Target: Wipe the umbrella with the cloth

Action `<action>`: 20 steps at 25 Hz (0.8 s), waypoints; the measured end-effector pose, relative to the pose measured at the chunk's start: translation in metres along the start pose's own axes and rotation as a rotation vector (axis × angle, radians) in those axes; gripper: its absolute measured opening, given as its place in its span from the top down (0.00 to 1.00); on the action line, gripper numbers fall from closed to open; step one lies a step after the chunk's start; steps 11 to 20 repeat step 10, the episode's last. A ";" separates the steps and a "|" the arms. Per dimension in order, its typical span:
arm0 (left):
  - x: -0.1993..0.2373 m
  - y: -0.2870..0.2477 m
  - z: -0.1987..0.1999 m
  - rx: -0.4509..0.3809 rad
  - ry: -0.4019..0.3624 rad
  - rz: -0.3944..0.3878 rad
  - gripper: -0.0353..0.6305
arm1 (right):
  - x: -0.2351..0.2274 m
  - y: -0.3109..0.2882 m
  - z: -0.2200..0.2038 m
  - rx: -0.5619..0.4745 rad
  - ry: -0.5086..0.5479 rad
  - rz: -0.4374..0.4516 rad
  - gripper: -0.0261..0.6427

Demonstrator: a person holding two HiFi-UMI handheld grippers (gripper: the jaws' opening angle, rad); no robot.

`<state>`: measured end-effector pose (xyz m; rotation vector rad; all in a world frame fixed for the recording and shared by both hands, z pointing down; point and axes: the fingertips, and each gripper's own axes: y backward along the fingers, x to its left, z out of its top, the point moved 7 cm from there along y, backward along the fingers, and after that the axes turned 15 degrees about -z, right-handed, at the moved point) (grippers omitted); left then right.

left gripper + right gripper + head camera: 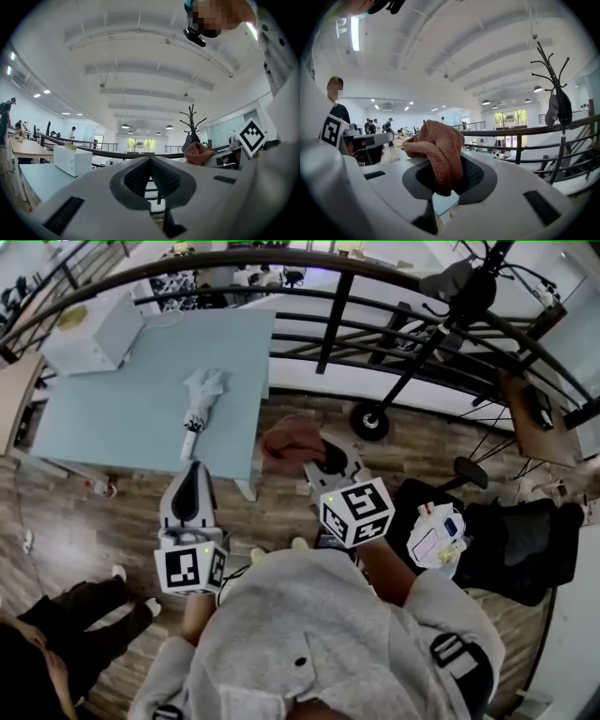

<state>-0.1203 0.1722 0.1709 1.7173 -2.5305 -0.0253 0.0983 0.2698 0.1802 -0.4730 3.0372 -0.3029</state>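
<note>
The jaws of your right gripper (446, 180) pinched the cloth (436, 147); your left gripper (151, 176) was closed, empty. The umbrella (200, 399) lay on the table (112, 418), well apart, so wiping seemed not begun; next you needed to carry the cloth there.

Left tool (151, 164) jaws closed, empty, right tool (445, 176) gripping cloth (436, 145), both pointing forward

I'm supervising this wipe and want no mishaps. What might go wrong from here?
The umbrella lies loose, handle end near the table edge; wiping may push it off, since the left gripper is shut and empty. The right gripper pinches only a fold of the cloth; dragging might pull it free.
</note>
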 end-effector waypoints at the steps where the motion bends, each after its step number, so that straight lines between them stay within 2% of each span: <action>1: -0.004 -0.003 0.000 0.001 -0.004 -0.010 0.92 | -0.004 0.002 0.001 -0.007 -0.005 -0.005 0.85; 7: -0.016 -0.014 0.003 0.007 -0.026 -0.047 0.92 | -0.017 0.006 0.001 -0.013 -0.011 -0.022 0.85; 20: -0.018 -0.012 0.002 0.015 -0.025 -0.047 0.92 | -0.018 0.006 -0.002 -0.007 -0.012 -0.023 0.85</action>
